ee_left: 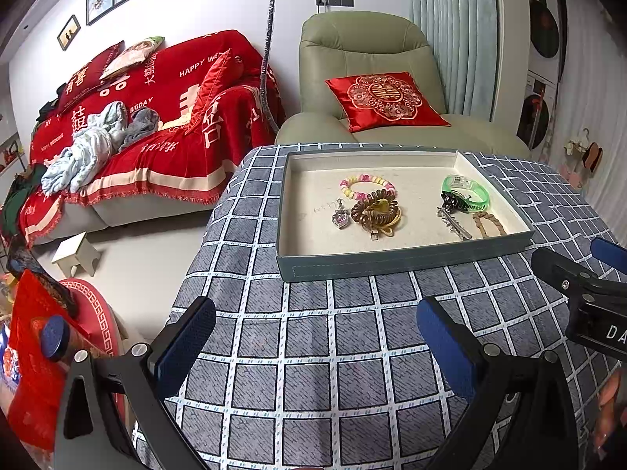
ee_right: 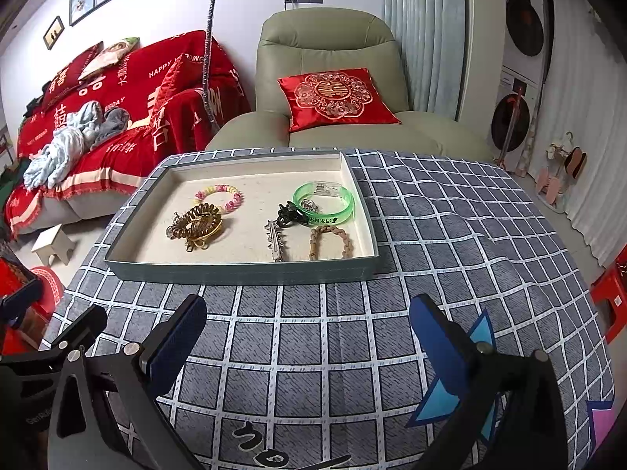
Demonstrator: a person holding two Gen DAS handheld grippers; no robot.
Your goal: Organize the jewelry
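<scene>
A shallow grey-green tray [ee_left: 399,264] [ee_right: 243,274] with a cream lining sits on the checked tablecloth. Inside lie a pink-and-yellow bead bracelet [ee_left: 368,185] [ee_right: 219,196], a brown coil hair tie on a gold piece [ee_left: 375,208] [ee_right: 198,225], a heart pendant [ee_left: 340,217], a green bangle [ee_left: 468,192] [ee_right: 325,197], a black claw clip [ee_left: 452,200] [ee_right: 292,213], a silver hair clip [ee_left: 454,222] [ee_right: 276,241] and a wooden bead bracelet [ee_left: 489,224] [ee_right: 331,241]. My left gripper [ee_left: 315,342] hovers open in front of the tray, empty. My right gripper [ee_right: 309,338] is open and empty too, also short of the tray.
The cloth [ee_right: 450,235] is rumpled to the right of the tray, with blue and pink star prints near the front right. Behind the table stand a green armchair [ee_left: 364,58] with a red cushion and a red-covered sofa [ee_left: 156,117]. A small stool [ee_left: 76,252] sits on the floor at left.
</scene>
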